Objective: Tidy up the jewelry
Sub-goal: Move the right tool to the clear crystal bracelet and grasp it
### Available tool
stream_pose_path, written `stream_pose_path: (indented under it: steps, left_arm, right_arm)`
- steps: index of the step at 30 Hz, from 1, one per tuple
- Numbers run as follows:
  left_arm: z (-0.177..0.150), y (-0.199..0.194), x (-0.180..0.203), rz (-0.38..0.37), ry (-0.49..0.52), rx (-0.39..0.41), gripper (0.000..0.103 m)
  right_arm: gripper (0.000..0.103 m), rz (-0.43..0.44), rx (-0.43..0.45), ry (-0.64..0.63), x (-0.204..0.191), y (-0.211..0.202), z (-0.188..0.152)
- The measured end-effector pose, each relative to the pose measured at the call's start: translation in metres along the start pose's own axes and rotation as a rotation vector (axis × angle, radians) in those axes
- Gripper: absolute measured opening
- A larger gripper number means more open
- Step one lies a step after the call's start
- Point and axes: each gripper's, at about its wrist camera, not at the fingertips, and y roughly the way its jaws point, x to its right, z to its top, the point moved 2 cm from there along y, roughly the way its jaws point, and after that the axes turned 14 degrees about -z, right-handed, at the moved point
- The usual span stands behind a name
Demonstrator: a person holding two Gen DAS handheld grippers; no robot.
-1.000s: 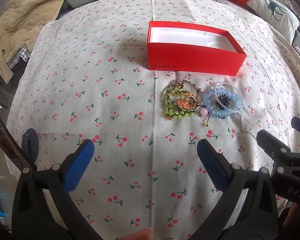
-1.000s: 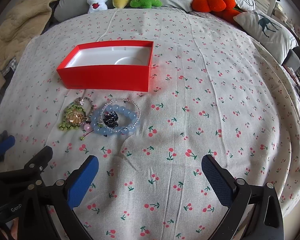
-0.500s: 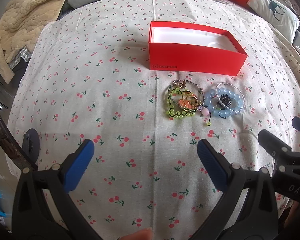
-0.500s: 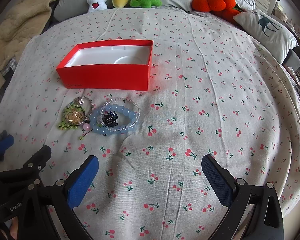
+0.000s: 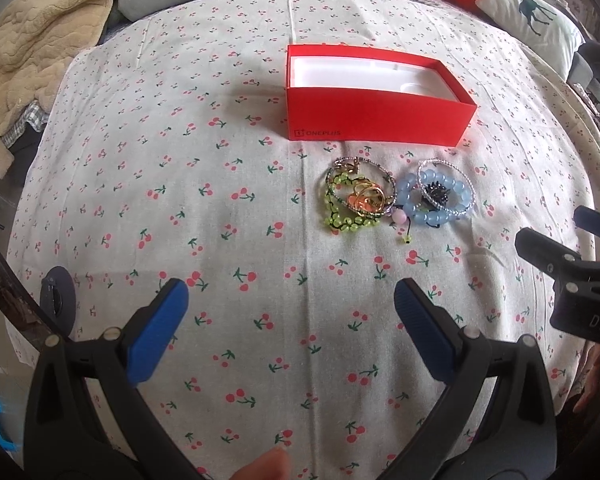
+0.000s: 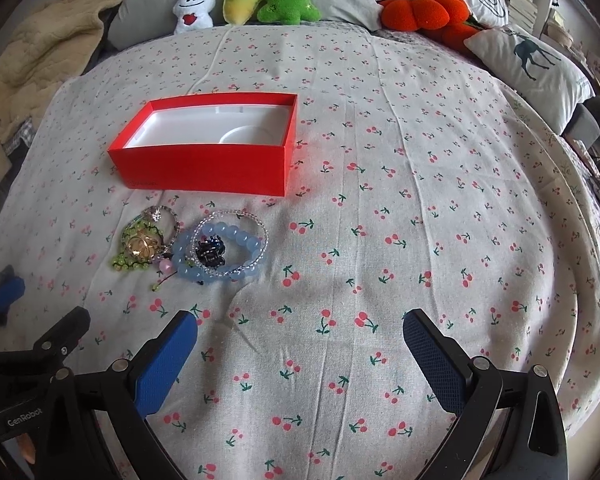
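Your left tool (image 5: 291, 304) has eased forward and a little to the right: in its view the red box (image 5: 376, 116) now sits slightly lower than a second ago, and the jewelry pile (image 5: 396, 200) has slid down closer to the blue fingertips (image 5: 410, 300). Your right tool (image 6: 300, 336) has also crept forward, so in its view the box (image 6: 204, 168) and the bracelets (image 6: 220, 250) sit a touch lower and nearer its fingers.
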Motion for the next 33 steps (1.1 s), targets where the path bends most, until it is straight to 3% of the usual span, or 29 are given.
stream_pose_path:
  steps: [7, 13, 19, 21, 28, 33]
  left_arm:
    - [0.031, -0.010, -0.003, -0.019, 0.059, -0.012, 0.102]
    - [0.058, -0.001, -0.020, -0.033, -0.001, -0.022, 0.102]
    - [0.056, 0.022, -0.034, -0.088, -0.062, -0.034, 0.097]
    - [0.054, 0.028, -0.039, -0.110, -0.085, -0.052, 0.096]
    - [0.054, 0.035, -0.043, -0.129, -0.086, -0.050, 0.095]
    - [0.053, 0.038, -0.043, -0.152, -0.091, -0.063, 0.095]
  right_arm:
    - [0.103, 0.108, -0.139, 0.002, 0.000, 0.012, 0.024]
    - [0.103, 0.188, -0.181, 0.031, -0.008, 0.031, 0.048]
    - [0.100, 0.270, -0.246, 0.065, -0.025, 0.062, 0.054]
    - [0.092, 0.265, -0.254, 0.047, -0.033, 0.068, 0.056]
    - [0.087, 0.210, -0.257, -0.010, -0.057, 0.083, 0.064]
    - [0.074, 0.155, -0.232, -0.065, -0.072, 0.084, 0.065]
